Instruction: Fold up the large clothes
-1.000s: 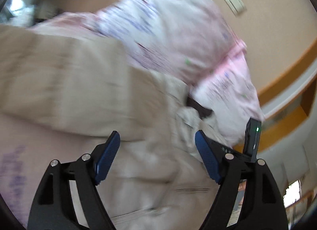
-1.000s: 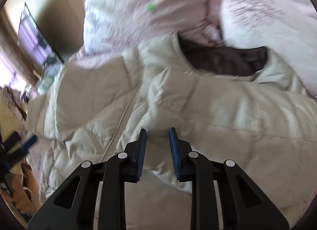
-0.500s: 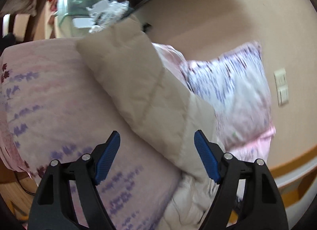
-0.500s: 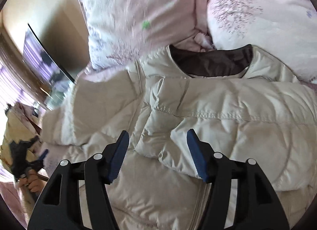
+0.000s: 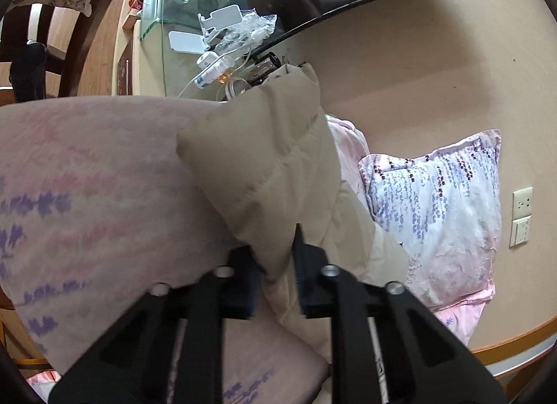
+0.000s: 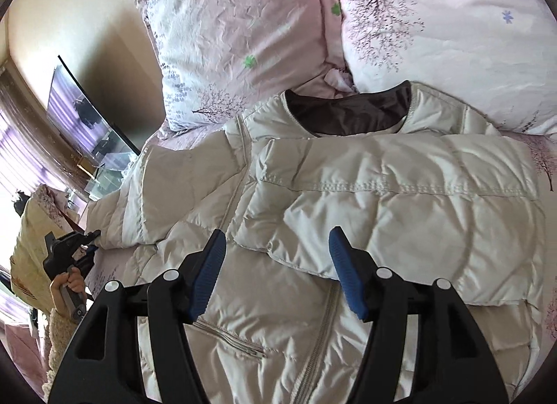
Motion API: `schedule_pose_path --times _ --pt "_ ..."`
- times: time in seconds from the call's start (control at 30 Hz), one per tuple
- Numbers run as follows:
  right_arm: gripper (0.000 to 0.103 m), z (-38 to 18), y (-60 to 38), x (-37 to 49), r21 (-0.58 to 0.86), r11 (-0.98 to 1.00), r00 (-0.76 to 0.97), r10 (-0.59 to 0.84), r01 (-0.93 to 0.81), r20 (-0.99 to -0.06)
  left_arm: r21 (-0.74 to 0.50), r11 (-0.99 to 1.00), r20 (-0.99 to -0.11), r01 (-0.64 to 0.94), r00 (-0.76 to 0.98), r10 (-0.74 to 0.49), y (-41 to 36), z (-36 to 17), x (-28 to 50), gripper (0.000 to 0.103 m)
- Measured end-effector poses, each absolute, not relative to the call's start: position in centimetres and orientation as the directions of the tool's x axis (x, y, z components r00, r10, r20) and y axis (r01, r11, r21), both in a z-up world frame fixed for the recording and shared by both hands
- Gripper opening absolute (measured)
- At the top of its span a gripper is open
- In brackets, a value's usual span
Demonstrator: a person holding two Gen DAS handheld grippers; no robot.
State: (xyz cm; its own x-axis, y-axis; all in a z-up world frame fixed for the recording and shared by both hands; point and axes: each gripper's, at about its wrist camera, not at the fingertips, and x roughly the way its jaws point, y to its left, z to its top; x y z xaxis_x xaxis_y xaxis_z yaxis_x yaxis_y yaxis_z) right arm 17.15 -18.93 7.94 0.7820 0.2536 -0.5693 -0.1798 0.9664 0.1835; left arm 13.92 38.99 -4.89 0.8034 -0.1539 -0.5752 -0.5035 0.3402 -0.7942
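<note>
The left gripper point(image 5: 275, 268) has just squeezed shut and now pinches the end of the puffy jacket's sleeve point(image 5: 271, 160). The right gripper point(image 6: 276, 271) hangs apart, holding nothing. The cream jacket point(image 6: 365, 195) lies flat on the pink bed point(image 5: 87, 177). Behind it sit two flowery pillows point(image 6: 243, 28).

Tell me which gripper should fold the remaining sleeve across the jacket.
Left. The left gripper is shut on the cuff end of the unfolded sleeve, ready to carry it. The right gripper hangs open over the jacket, where the other sleeve already lies folded.
</note>
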Motion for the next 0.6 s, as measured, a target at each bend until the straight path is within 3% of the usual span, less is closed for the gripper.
schedule_pose_path --times 0.1,0.37,0.6 --pt "0.063 8.2 -20.0 16.6 0.184 0.969 0.795 0.239 -0.162 -0.557 -0.81 0.384 -0.525 -0.442 0.839 -0.142 38.6 -2.5 13.9 0.005" --pt "0.064 8.6 -23.0 15.6 0.211 0.968 0.828 0.227 -0.135 -0.512 -0.817 0.554 -0.312 -0.162 0.931 -0.189 33.4 8.7 14.4 0.005" --pt "0.064 8.4 -25.9 14.4 0.249 0.966 0.858 0.19 -0.075 -0.477 -0.758 0.627 -0.179 0.183 0.865 -0.468 21.2 15.5 18.0 0.005"
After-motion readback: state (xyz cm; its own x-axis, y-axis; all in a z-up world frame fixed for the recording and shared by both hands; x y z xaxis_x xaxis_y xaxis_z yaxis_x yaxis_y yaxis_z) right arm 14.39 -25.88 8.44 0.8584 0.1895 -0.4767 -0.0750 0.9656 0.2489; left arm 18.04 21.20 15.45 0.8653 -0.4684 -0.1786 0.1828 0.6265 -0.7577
